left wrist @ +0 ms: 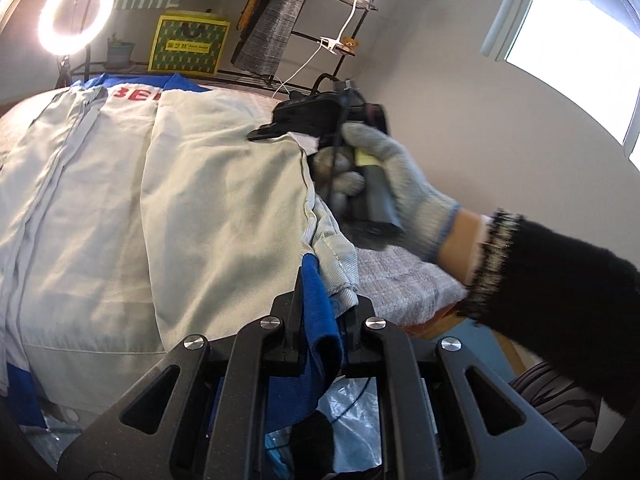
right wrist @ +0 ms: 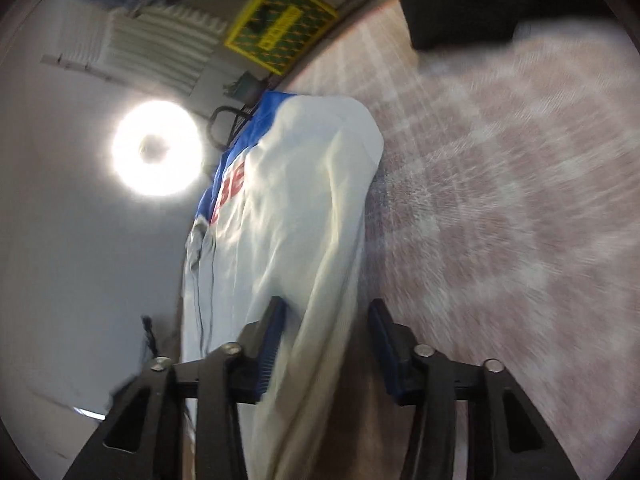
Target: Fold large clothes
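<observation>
A large pale grey jacket [left wrist: 200, 200] with blue panels and red letters lies spread flat on a surface. At its near right corner my left gripper [left wrist: 326, 308] is shut on a fold of blue and grey cloth. Farther along the same right edge a gloved hand [left wrist: 400, 184] holds my right gripper [left wrist: 272, 130], its fingers low over the hem. In the right wrist view, the jacket [right wrist: 304, 200] runs away from the right gripper [right wrist: 327, 320]. The jaws stand apart with the jacket's edge between them. The left pad touches the cloth and the right pad is clear of it.
The jacket lies on a pink checked cover [right wrist: 500, 200]. A grey knitted cloth [left wrist: 400, 284] lies beside its right edge. Behind stand a ring light [left wrist: 76, 12], a yellow-green box [left wrist: 188, 46] and a wire rack [left wrist: 340, 20] with a hanging checked garment. A window [left wrist: 580, 40] is at the right.
</observation>
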`<state>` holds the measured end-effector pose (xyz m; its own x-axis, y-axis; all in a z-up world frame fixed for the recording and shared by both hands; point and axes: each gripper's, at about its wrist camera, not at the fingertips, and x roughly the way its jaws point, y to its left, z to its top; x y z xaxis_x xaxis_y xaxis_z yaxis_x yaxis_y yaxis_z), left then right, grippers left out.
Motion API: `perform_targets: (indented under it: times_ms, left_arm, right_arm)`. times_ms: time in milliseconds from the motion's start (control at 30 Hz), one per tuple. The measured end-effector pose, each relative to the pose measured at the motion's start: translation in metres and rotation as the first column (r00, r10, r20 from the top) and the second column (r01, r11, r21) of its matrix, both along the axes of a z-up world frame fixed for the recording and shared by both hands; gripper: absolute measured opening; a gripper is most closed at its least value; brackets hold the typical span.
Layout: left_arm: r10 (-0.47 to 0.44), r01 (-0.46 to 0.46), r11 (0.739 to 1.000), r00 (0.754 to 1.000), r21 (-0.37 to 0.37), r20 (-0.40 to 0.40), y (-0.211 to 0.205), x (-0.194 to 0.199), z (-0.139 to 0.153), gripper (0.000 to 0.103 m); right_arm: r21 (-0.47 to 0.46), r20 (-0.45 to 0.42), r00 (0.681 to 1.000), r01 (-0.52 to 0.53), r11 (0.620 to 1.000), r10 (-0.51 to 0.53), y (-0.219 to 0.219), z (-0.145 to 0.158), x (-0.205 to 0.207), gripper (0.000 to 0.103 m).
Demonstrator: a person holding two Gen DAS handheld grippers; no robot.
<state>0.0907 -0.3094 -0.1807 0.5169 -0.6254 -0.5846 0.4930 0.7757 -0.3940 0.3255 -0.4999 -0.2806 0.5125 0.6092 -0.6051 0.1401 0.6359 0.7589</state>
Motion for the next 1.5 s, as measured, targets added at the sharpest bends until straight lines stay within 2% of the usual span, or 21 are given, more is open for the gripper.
perform_targets:
  times_ms: [67, 100, 133, 200, 333, 500, 633, 800, 900, 1067, 1233, 1433, 1500]
  left_arm:
    - [0.008, -0.008, 1.0, 1.0, -0.015, -0.007, 0.003, 0.0, -0.001, 0.009]
    - [0.012, -0.012, 1.0, 1.0, -0.021, -0.01, 0.006, -0.001, -0.002, 0.009]
    - [0.019, -0.02, 0.999, 1.0, -0.031, -0.016, 0.009, -0.001, -0.003, 0.009]
    - [0.036, -0.038, 0.998, 0.999, -0.058, -0.039, 0.016, -0.001, -0.005, 0.009]
    - [0.073, -0.077, 0.993, 0.996, -0.089, -0.053, 0.03, -0.008, -0.006, 0.008]
    - [0.109, -0.117, 0.985, 0.991, -0.126, -0.074, 0.051, -0.012, -0.004, 0.008]
    - [0.144, -0.158, 0.974, 0.985, -0.163, -0.095, 0.073, -0.014, -0.003, 0.008]
    - [0.175, -0.199, 0.958, 0.976, -0.207, -0.127, 0.099, -0.017, -0.004, 0.008]
    - [0.194, -0.226, 0.946, 0.969, -0.233, -0.154, 0.118, -0.02, -0.005, 0.008]
    - [0.243, -0.295, 0.92, 0.946, -0.26, -0.215, 0.155, -0.018, -0.014, 0.008]
    - [0.302, -0.365, 0.897, 0.917, -0.248, -0.26, 0.189, -0.021, -0.026, 0.008]
    - [0.345, -0.437, 0.871, 0.87, -0.224, -0.353, 0.216, -0.014, -0.056, 0.008]
    - [0.349, -0.443, 0.87, 0.863, -0.216, -0.365, 0.218, -0.014, -0.062, 0.008]
  right_arm:
    - [0.006, -0.009, 1.0, 0.01, 1.0, -0.01, 0.005, -0.005, 0.008, 0.024]
    - [-0.021, -0.013, 1.0, 0.015, 1.0, -0.015, 0.01, -0.004, 0.012, 0.014]
    - [-0.064, -0.012, 1.0, 0.011, 0.998, -0.012, 0.016, -0.001, 0.015, 0.008]
    - [-0.158, 0.0, 1.0, -0.007, 0.987, 0.007, 0.03, 0.011, 0.017, 0.004]
    - [-0.351, 0.027, 0.999, -0.033, 0.936, 0.045, 0.059, 0.046, 0.017, 0.002]
    - [-0.489, 0.049, 0.997, -0.026, 0.872, 0.057, 0.089, 0.075, 0.018, 0.002]
    - [-0.547, 0.056, 0.996, -0.026, 0.836, 0.067, 0.113, 0.09, 0.019, 0.002]
    - [-0.644, 0.08, 0.988, -0.051, 0.763, 0.133, 0.161, 0.115, 0.022, 0.001]
    - [-0.671, 0.087, 0.981, -0.07, 0.738, 0.172, 0.189, 0.123, 0.026, 0.001]
    - [-0.716, 0.066, 0.971, -0.116, 0.689, 0.231, 0.239, 0.119, 0.036, 0.002]
    - [-0.765, 0.019, 0.952, -0.183, 0.618, 0.305, 0.292, 0.102, 0.05, 0.002]
    - [-0.835, -0.09, 0.92, -0.278, 0.475, 0.38, 0.348, 0.053, 0.064, 0.002]
    - [-0.843, -0.108, 0.916, -0.29, 0.453, 0.386, 0.355, 0.044, 0.065, 0.002]
